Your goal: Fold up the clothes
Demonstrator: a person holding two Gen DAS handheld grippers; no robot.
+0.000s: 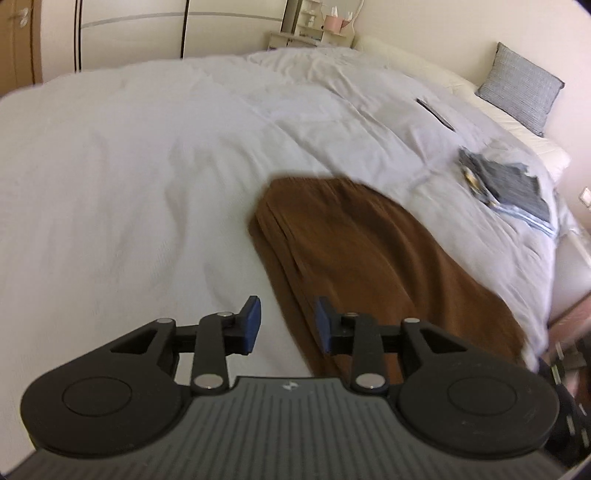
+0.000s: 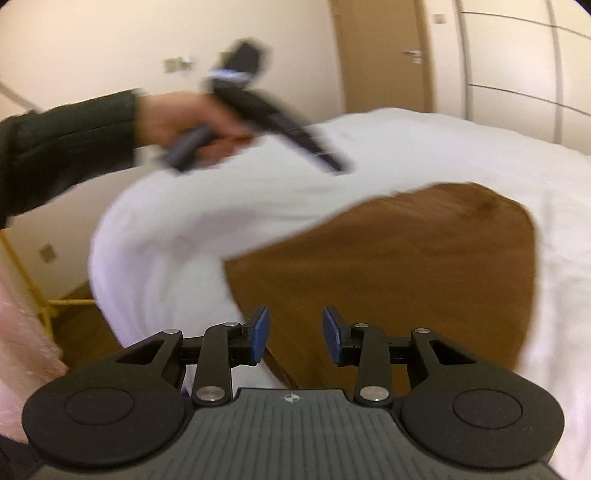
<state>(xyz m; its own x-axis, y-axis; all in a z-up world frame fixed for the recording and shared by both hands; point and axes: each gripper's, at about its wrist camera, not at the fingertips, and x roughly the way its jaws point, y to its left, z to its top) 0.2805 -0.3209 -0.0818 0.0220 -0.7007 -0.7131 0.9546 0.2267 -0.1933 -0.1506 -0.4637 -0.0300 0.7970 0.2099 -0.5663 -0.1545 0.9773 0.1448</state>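
A brown garment (image 1: 373, 266) lies spread flat on the white bed cover (image 1: 140, 177), running from the bed's middle toward its near right edge. My left gripper (image 1: 286, 323) hovers open above the garment's left border, nothing between its blue pads. In the right wrist view the same brown garment (image 2: 406, 266) fills the centre, and my right gripper (image 2: 295, 334) stands open over its near edge, empty. The other hand-held gripper (image 2: 266, 122) appears blurred above the bed, held by a hand in a dark sleeve (image 2: 66, 147).
A stack of folded grey and blue clothes (image 1: 506, 184) sits near the bed's right side, a dark flat object (image 1: 436, 113) beyond it. A grey pillow (image 1: 521, 88) leans at the headboard. A shelf (image 1: 314, 26) stands behind the bed. A wooden door (image 2: 388, 55) and floor (image 2: 81, 332) border the bed.
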